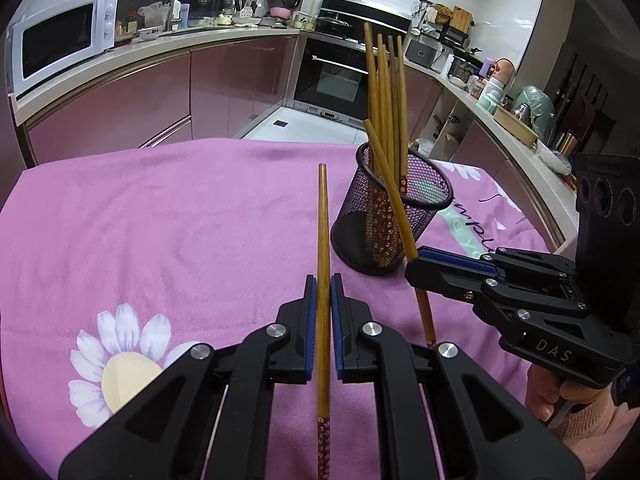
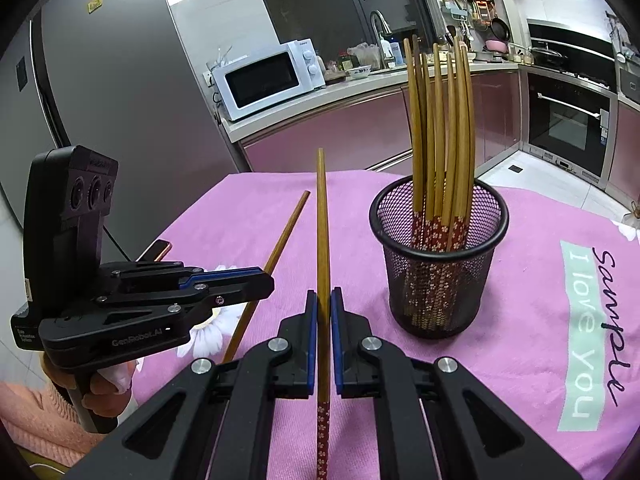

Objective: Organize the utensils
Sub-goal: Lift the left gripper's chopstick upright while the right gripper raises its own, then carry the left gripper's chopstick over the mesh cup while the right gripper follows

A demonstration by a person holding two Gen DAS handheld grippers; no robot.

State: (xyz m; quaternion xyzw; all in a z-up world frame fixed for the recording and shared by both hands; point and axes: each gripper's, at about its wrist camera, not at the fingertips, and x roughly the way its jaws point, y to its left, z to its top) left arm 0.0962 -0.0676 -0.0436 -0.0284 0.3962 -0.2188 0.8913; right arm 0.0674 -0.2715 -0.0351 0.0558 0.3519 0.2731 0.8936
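My left fingers [image 1: 324, 292] clamp one brown wooden chopstick [image 1: 323, 240], my right fingers [image 2: 324, 304] another [image 2: 322, 240]; both patterned ends run out of frame, near the black mesh cup [image 2: 438, 264].

Even indoor light, sharp, fisheye-bent dark corners.

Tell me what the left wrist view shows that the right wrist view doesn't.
Only left wrist: the daisy print on the cloth and the shelving along the right-hand counter. Only right wrist: the fridge and the "I love you" print. Both: the mesh cup of chopsticks, the microwave, and each gripper shut on one chopstick: left, right.
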